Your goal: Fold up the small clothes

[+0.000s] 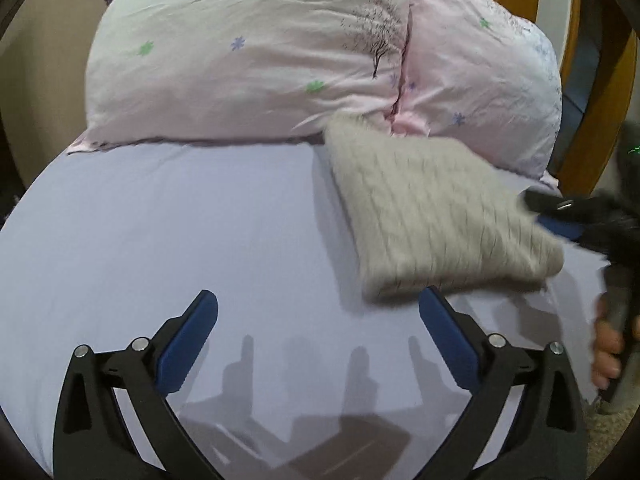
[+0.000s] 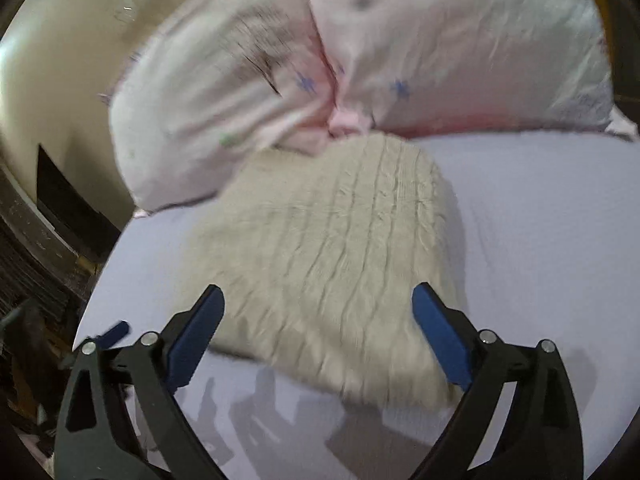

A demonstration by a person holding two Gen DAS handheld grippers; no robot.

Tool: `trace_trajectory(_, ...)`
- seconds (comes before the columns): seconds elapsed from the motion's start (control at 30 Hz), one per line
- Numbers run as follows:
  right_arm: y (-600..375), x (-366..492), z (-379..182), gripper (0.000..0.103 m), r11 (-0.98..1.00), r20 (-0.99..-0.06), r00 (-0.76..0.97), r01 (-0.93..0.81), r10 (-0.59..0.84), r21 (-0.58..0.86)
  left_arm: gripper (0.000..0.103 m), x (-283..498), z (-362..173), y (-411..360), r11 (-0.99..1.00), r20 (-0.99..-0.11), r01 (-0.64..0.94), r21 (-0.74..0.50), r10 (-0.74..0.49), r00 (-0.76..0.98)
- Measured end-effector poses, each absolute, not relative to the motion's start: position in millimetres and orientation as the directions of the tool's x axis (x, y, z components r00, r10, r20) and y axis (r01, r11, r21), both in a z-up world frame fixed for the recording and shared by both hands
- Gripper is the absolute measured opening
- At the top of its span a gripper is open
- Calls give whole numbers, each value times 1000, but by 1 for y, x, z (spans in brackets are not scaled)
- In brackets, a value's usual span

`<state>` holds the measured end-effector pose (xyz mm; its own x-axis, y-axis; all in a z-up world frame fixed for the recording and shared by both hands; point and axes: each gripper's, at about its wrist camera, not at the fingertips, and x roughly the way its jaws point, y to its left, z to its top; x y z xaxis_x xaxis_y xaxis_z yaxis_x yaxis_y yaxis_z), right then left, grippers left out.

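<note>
one folded beige knit (image 1: 436,216) on sheet (image 1: 160,240), two pillows (image 1: 240,56); both tongs (image 1: 318,338) (image 2: 318,330) agape, empty.

Lavender bed sheet (image 1: 160,220), two pink floral pillows (image 1: 248,60) at its head, curved wooden headboard (image 1: 624,92), cream wall (image 2: 60,60)

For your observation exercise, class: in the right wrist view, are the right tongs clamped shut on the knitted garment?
No. The right tongs stand wide open above the beige knitted garment, gripping nothing.
</note>
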<state>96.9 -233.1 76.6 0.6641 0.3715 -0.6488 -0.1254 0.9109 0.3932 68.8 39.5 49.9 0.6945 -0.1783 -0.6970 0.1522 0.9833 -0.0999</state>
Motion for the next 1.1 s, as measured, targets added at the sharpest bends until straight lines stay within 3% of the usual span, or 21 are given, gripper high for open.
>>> trace_trajectory(0.03,-231,87,79,101,915,-639,678,-129,362,382,102,66,47,40,984,-701,149,-101,-176,691)
trace_trajectory(0.2,-227,38,71,101,954,-650,712,-98,266,282,102,62,27,31,986,-745,139,-94,-162,647)
trace_trajectory(0.53,-210,44,18,101,990,-809,572,-41,133,134,102,66,20,7,991,-783,121,-64,-125,609)
trace_trajectory(0.77,-194,46,9,101,998,-818,573,-58,47,16,102,67,17,-2,992,-799,123,-21,-90,594)
trace_trajectory(1.1,-204,45,10,101,1000,-818,575,1,9,12,102,70,15,-8,989,-809,145,25,-65,584)
